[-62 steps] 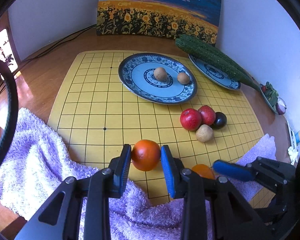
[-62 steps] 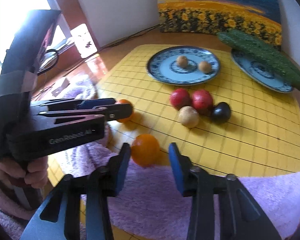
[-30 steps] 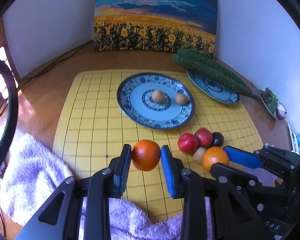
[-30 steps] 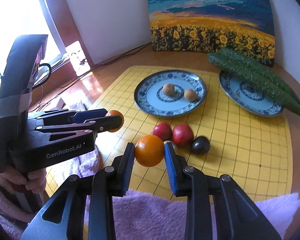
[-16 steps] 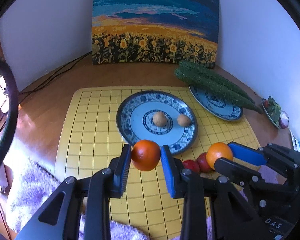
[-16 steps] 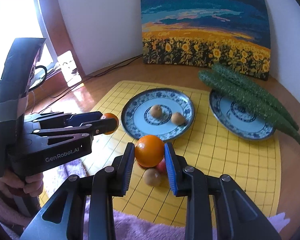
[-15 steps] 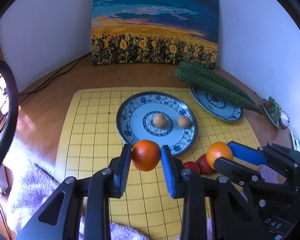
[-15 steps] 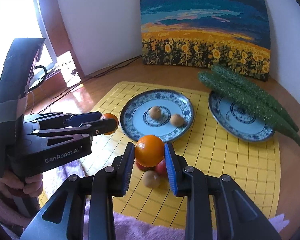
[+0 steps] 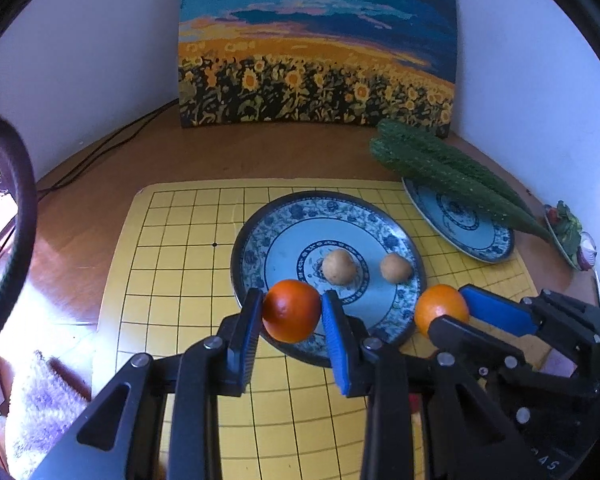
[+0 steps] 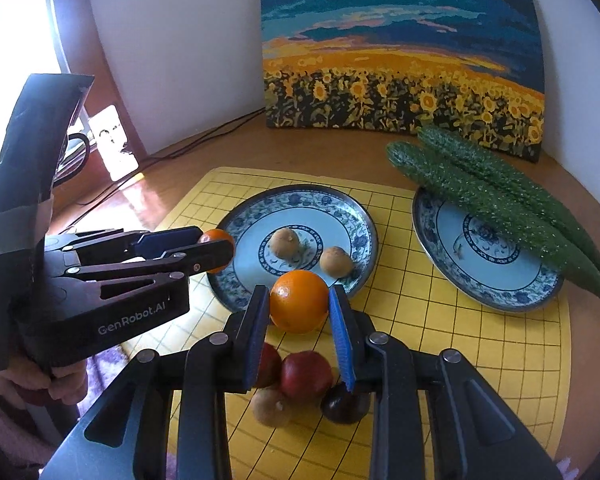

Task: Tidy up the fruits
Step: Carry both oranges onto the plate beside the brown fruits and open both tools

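My left gripper (image 9: 292, 312) is shut on a reddish orange (image 9: 291, 310) and holds it above the near rim of a blue patterned plate (image 9: 260, 236). My right gripper (image 10: 299, 304) is shut on a second orange (image 10: 299, 301), held above the mat by the same plate's (image 10: 356, 216) near right rim. Two small brown fruits (image 9: 339, 266) lie on the plate. Two red fruits (image 10: 306, 375), a tan one (image 10: 271, 408) and a dark one (image 10: 345, 404) lie on the yellow grid mat (image 10: 480, 380) under my right gripper.
A second blue plate (image 10: 496, 272) with two long cucumbers (image 10: 484, 200) on it stands at the right. A sunflower painting (image 9: 316, 52) leans on the back wall. A purple towel (image 9: 40, 412) lies at the near left. Cables run along the left.
Both grippers, each holding its orange, have moved forward toward the plate with the brown fruits. The loose fruits now lie beneath my right gripper.
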{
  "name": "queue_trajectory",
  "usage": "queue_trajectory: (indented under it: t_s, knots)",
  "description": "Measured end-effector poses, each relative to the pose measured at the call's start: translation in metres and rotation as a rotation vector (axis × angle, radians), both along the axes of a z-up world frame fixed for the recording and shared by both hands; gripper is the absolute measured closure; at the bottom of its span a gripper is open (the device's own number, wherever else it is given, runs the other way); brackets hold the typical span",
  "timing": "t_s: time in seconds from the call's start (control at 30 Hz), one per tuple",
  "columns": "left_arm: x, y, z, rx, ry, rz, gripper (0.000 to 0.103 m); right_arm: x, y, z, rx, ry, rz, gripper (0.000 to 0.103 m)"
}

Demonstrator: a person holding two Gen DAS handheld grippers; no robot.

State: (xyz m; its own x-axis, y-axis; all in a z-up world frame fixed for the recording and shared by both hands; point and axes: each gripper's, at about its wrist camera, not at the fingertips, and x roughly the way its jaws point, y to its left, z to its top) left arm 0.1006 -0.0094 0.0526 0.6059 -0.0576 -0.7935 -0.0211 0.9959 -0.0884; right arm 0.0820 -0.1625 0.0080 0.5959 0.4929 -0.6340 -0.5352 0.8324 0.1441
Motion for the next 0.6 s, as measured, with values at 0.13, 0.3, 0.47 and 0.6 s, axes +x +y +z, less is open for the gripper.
queue_trajectory:
  t_s: [0.13,0.3,0.47,0.6]
  knots:
    - [0.0049,0.0003,-0.0053,0.000,0.013,0.002,0.071,0.0052,0.0028,-0.0048,-0.007,0.009,-0.001,0.072]
    - [0.0068,-0.0018,-0.0090,0.005,0.017,0.000,0.071,0.0086,0.0058,-0.0096,-0.022,0.014,-0.003,0.072]
    - [0.0081,-0.0029,-0.0084,0.012,0.020,-0.001,0.071,0.0098,0.0079,-0.0098,-0.028,0.011,0.000,0.072]
    - [0.0082,-0.0031,-0.0077,0.013,0.031,0.001,0.071,0.0110,0.0104,-0.0099,-0.036,0.005,0.001,0.071]
